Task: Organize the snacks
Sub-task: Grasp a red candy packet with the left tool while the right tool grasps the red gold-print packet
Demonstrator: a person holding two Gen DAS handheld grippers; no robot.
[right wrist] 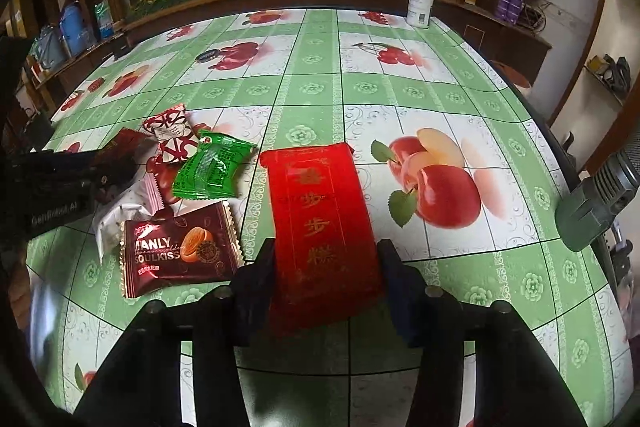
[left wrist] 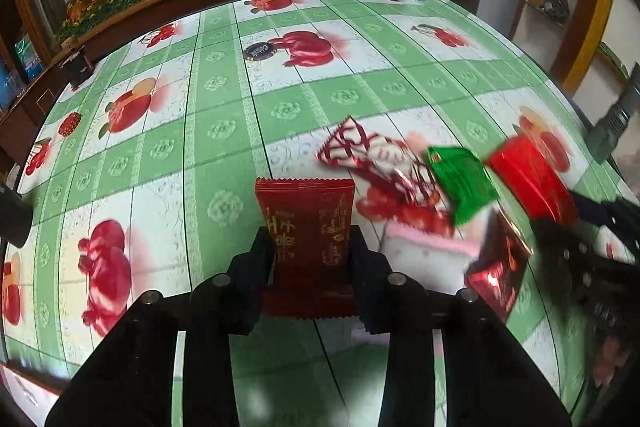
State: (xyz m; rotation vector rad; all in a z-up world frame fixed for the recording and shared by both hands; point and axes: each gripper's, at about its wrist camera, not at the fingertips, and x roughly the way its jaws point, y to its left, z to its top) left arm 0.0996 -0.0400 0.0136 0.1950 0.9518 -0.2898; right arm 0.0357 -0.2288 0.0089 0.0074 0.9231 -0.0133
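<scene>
My left gripper (left wrist: 311,259) is clenched on a dark red snack packet (left wrist: 306,223), its lower half between the fingers. My right gripper (right wrist: 326,279) clasps the bright red packet (right wrist: 322,215) the same way. I should lift both level and set them apart from the loose pile beyond: the Soulkiss pastry (right wrist: 180,251), green packet (right wrist: 212,169) and red-and-white wrapper (right wrist: 170,125) on the tablecloth (right wrist: 312,75).
</scene>
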